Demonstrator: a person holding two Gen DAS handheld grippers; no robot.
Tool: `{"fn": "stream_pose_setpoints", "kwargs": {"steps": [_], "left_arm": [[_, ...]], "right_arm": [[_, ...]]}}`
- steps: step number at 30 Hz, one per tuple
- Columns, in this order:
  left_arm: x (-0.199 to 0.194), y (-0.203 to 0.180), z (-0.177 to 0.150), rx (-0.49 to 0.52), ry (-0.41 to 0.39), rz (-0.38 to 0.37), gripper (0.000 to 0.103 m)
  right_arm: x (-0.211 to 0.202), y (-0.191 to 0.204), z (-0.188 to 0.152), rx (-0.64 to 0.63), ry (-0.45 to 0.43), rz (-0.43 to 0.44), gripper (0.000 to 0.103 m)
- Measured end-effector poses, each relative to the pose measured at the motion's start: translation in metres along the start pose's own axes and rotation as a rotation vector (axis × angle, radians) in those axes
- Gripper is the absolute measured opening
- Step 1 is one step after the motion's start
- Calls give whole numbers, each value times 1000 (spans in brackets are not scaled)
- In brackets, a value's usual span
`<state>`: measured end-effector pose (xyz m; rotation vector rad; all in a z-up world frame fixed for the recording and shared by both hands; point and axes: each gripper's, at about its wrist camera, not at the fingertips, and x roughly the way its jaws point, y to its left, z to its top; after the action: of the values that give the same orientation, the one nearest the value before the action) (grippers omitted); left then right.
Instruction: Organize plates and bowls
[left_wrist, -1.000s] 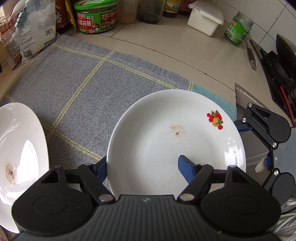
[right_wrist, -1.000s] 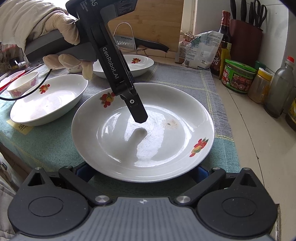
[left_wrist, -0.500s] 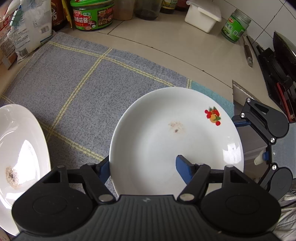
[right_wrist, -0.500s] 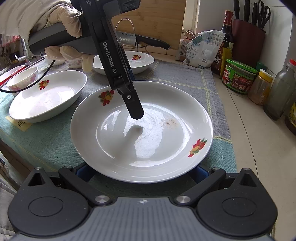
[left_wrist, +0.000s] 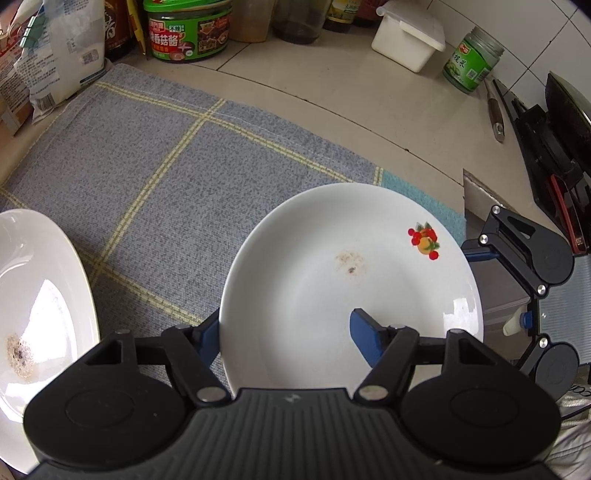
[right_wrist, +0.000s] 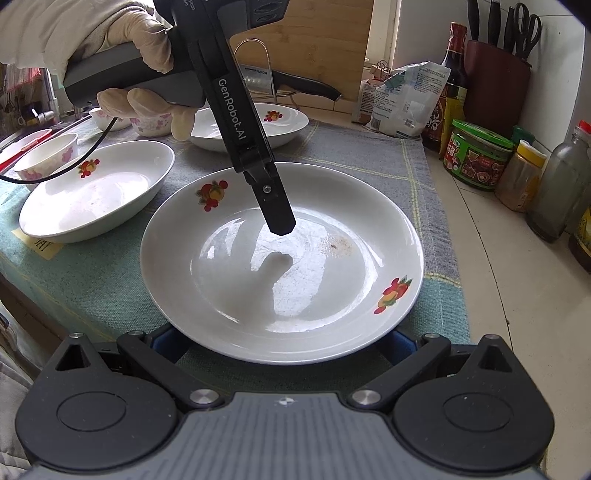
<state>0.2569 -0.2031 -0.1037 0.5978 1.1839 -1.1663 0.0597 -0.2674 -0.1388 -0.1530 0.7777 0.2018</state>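
One plate (left_wrist: 351, 280) is in hand, lying near on the cloth (left_wrist: 177, 155). Left gripper (left_wrist: 284, 330) has been closing, fingers astride its rim, pads not seen pressing. Right gripper (right_wrist: 280, 343) flanks the near rim, wide. Next: pinch, lift, stack on another plate (right_wrist: 92, 188).

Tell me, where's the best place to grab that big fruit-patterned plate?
By its rim, from above at the edge nearest the left gripper: the plate is shallow and wide, so one finger goes inside, one outside. Its jaws have just been closing astride that rim, not yet pinching.
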Motion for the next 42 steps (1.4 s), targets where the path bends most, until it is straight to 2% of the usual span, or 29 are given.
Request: {"fn": "stream_pose_setpoints", "kwargs": {"steps": [10,18,28,42], "left_arm": [[-4,-2,-6,2,-22,15,68],[-15,1,-3,-22,-76,27,68],[-17,17,22,-39,-135,60,68],[0,45,56,-63,-173,105,68]], "right_arm": [[-2,3,3,-27,23,-24,103],[-5,-1,12,-39,13,-26,103],[9,-26,30,-52,-10,-39,103],[44,-65,49,-56,-11,-39,103]]}}
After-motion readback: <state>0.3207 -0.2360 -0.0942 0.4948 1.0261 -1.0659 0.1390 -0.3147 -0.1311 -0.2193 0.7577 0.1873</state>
